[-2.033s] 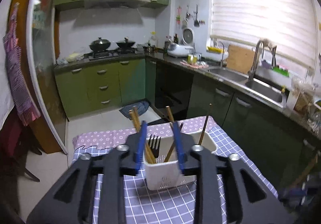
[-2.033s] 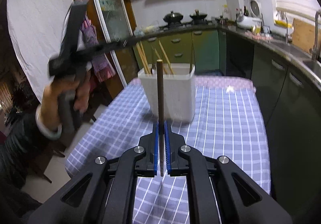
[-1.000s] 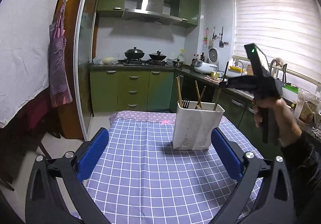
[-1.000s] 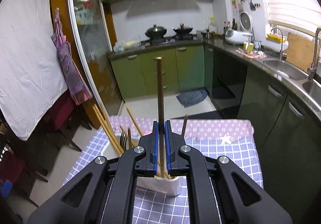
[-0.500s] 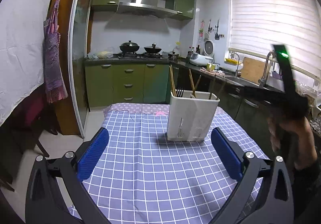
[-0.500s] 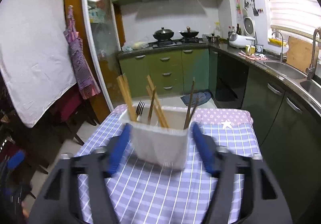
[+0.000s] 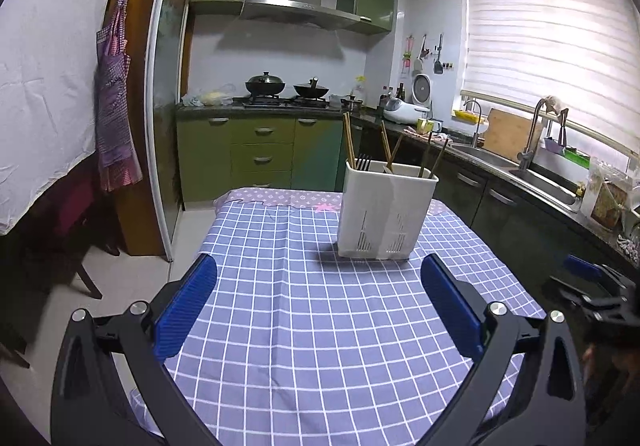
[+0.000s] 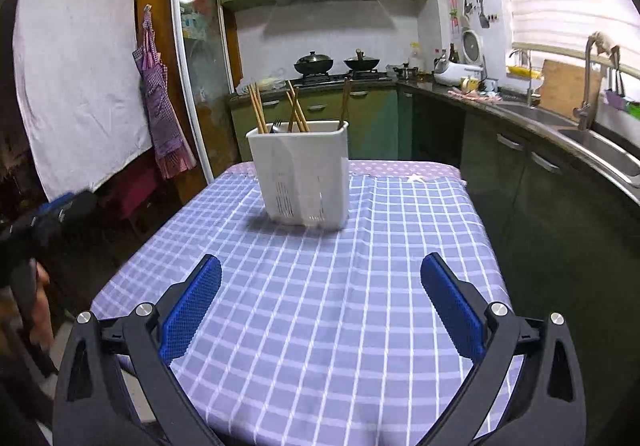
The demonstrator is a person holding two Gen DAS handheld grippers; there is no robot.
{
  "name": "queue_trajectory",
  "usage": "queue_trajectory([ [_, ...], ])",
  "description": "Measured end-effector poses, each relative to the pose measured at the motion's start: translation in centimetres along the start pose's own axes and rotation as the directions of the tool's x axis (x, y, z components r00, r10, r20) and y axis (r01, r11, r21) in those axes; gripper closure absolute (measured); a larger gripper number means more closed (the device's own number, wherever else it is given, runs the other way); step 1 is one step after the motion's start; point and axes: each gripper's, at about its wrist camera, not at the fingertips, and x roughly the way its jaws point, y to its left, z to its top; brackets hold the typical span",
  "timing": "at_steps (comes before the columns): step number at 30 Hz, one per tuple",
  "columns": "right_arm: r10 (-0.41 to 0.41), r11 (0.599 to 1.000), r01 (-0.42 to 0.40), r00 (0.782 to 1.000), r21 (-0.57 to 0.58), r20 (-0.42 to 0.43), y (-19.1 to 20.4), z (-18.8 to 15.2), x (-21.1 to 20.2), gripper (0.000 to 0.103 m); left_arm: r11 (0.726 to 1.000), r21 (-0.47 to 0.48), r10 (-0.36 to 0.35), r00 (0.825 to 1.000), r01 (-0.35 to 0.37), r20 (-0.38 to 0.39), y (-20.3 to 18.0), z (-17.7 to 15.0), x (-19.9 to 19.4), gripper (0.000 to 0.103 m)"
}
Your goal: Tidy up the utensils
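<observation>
A white utensil holder [image 7: 384,214] stands upright on the far half of the blue checked tablecloth [image 7: 304,326]. Several wooden chopsticks [image 7: 349,142] and a dark fork [image 7: 363,162] stick out of its top. My left gripper [image 7: 320,266] is open above the cloth, well short of the holder, with nothing between its blue pads. In the right wrist view the holder [image 8: 304,178] with its chopsticks [image 8: 256,106] sits ahead. My right gripper [image 8: 320,266] has its jaws opening wide, nothing between them, back from the holder.
Dark green cabinets and a counter with a sink [image 8: 600,142] run along the right of the table. A door frame with a hanging apron [image 8: 160,102] and a dark chair [image 7: 76,214] are at the left. A person's hand [image 8: 36,298] shows at the left edge.
My right gripper let go of the dark chopstick, which now stands in the holder, opened wide and drew back from the holder. The left gripper stayed open and sank slightly.
</observation>
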Motion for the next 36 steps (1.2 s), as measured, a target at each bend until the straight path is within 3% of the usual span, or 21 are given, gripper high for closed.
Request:
queue_trajectory([
  [7, -0.039, 0.999, 0.038, 0.996, 0.018, 0.082, 0.5, -1.7, -5.1, 0.005, 1.0, 0.02, 0.005, 1.0, -0.004, -0.017, -0.3, -1.3, -1.8, 0.006],
  [15, -0.081, 0.997, 0.082, 0.975, 0.004, 0.206, 1.6, -0.6, -10.1, 0.005, 1.0, 0.022, 0.019, 0.999, -0.019, 0.026, -0.2, -1.4, -5.0, 0.006],
  [36, -0.054, 0.998, 0.059, 0.976, -0.016, 0.209, 3.1, -0.3, -11.9, 0.005, 1.0, 0.027, 0.011, 0.998, -0.012, 0.062, -0.3, -1.2, -8.0, 0.006],
])
